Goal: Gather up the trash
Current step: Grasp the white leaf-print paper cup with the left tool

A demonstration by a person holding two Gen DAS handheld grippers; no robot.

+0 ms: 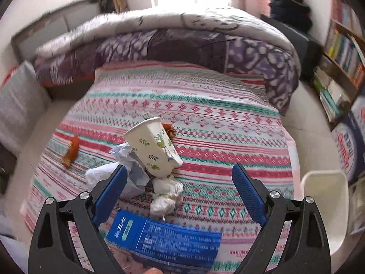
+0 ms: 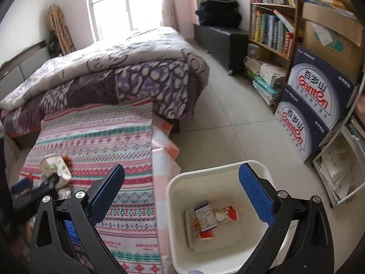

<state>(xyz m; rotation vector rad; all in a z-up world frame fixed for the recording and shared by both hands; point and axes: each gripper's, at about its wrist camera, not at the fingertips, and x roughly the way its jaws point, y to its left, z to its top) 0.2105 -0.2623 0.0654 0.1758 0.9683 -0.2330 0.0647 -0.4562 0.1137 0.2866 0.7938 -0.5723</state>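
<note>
Blue-padded left claw (image 1: 179,174) wide apart, seemingly empty.

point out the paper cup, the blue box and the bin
paper cup (image 1: 155,147), left wrist view, on its leaf-printed side wall
blue box (image 1: 168,242), left wrist view, on its printed top face
bin (image 2: 228,167), right wrist view, on its far rim

Striped bedspread (image 1: 205,105) carries paper cup (image 1: 155,146), crumpled tissues (image 1: 166,196), blue packet (image 1: 168,239), orange wrapper (image 1: 71,151); folded quilt (image 1: 159,43) behind.
</note>
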